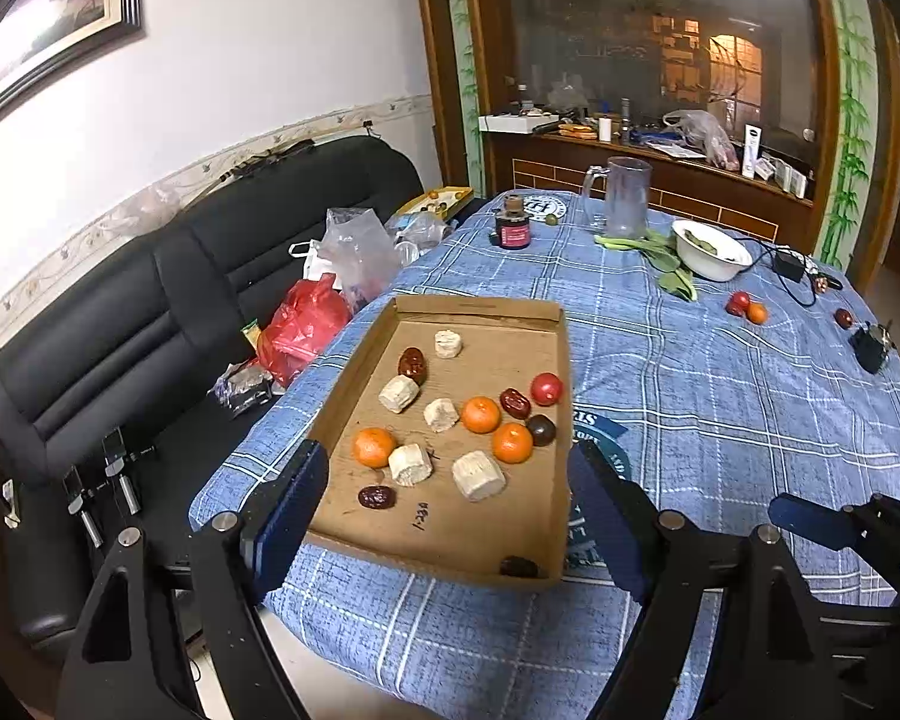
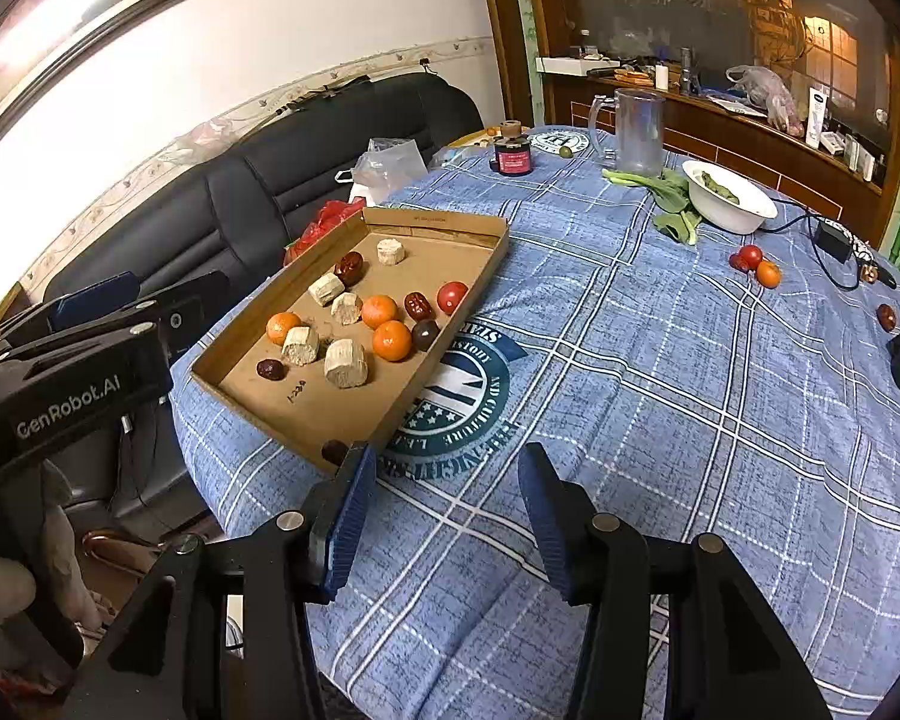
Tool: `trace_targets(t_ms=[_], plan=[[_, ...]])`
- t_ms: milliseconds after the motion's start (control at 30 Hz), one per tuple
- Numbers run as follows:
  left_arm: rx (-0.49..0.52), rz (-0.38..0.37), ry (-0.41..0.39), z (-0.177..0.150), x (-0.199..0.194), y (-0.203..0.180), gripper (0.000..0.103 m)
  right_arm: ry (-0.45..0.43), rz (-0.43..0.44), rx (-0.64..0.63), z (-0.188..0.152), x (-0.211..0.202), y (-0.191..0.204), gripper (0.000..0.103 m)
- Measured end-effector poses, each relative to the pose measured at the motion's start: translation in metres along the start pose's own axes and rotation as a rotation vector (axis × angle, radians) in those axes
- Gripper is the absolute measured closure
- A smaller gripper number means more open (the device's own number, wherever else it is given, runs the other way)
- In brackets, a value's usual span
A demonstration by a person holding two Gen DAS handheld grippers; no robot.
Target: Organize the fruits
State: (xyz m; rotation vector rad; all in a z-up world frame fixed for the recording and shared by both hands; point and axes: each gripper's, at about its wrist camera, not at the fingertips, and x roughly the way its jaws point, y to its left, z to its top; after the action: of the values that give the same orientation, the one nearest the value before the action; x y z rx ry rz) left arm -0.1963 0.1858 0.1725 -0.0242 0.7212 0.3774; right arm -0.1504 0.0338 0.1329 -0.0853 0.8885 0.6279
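A: Left gripper (image 1: 450,498): jaws spread wide, nothing between the pads, held above the near end of the cardboard tray (image 1: 561,324).

B: Right gripper (image 2: 444,516): jaws parted, narrower than the left, nothing held; only blue plaid tablecloth (image 2: 690,408) beneath. Near corner of the tray just beside its left finger.

A: Tray contents: three oranges (image 1: 481,414), one of them toward the left wall; five pale cut chunks (image 1: 478,476), scattered through the middle; a red round fruit (image 1: 546,389) against the right wall; several wrinkled dark red dates (image 1: 412,362); a dark round fruit (image 1: 540,429) beside the rightmost orange. One more dark piece (image 1: 519,566) in the near right corner.

B: Outside the tray, far right of the cloth: a red fruit (image 2: 750,254) touching an orange one (image 2: 768,273), a date partly hidden behind them, and a lone date (image 2: 886,316) further right, well apart from the tray.

A: Background items: white bowl (image 2: 731,197) with greens, leafy stalks beside it, clear glass mug (image 2: 638,123), small dark jar (image 2: 513,155), black sofa (image 1: 150,312) left of the table.
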Motion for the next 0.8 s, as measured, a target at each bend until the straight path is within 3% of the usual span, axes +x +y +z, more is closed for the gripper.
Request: trace_targets(t_ms=[800], plan=[[-0.029, 0.021, 0.010, -0.013, -0.005, 0.007, 0.021, 0.038, 0.024, -0.034, -0.008, 0.009, 0.012, 0.043]])
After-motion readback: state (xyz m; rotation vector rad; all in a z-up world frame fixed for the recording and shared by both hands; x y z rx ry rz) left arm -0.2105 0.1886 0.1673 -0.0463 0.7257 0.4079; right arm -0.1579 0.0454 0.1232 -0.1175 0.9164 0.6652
